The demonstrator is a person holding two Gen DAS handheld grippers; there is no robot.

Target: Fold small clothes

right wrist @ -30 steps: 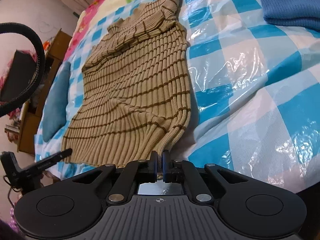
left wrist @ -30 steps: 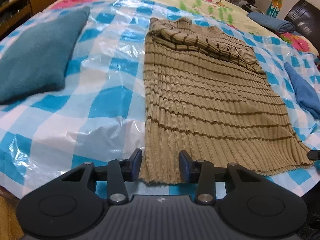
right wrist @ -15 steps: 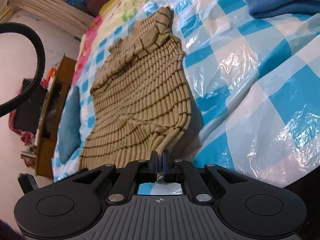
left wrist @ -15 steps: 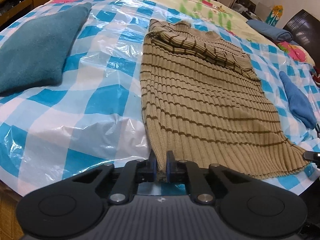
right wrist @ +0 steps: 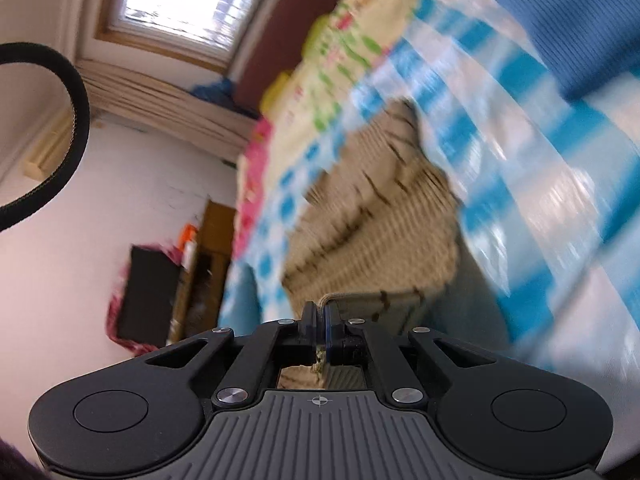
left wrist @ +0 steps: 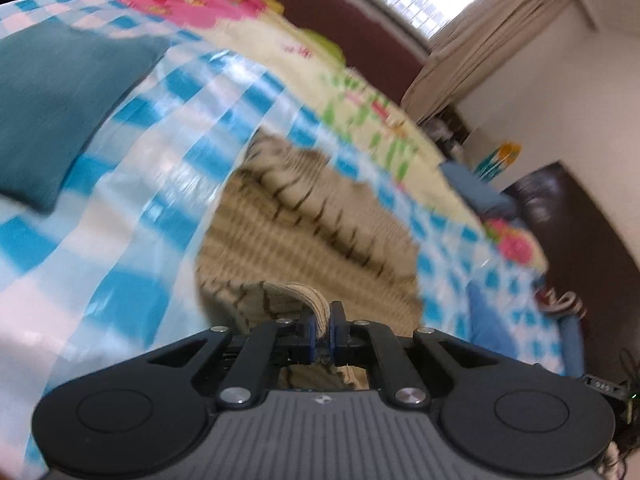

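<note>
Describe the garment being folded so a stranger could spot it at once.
On the bed, over the blue-and-white checked plastic sheet, lies a tan ribbed sweater with thin dark brown stripes. Both grippers pinch its near hem. The neighbouring cloths are plain blue or teal; only this one is tan and striped.

Tan brown-striped ribbed knit sweater [left wrist: 320,240]: coarse, matt cloth. Blue-and-white checked plastic sheet [left wrist: 160,152] over the bed: thin, glossy, crinkled. Teal cushion [left wrist: 52,108]: soft matt fabric. Black gripper [left wrist: 322,330] body: matt ribbed plastic, shiny metal pivot pins.
</note>
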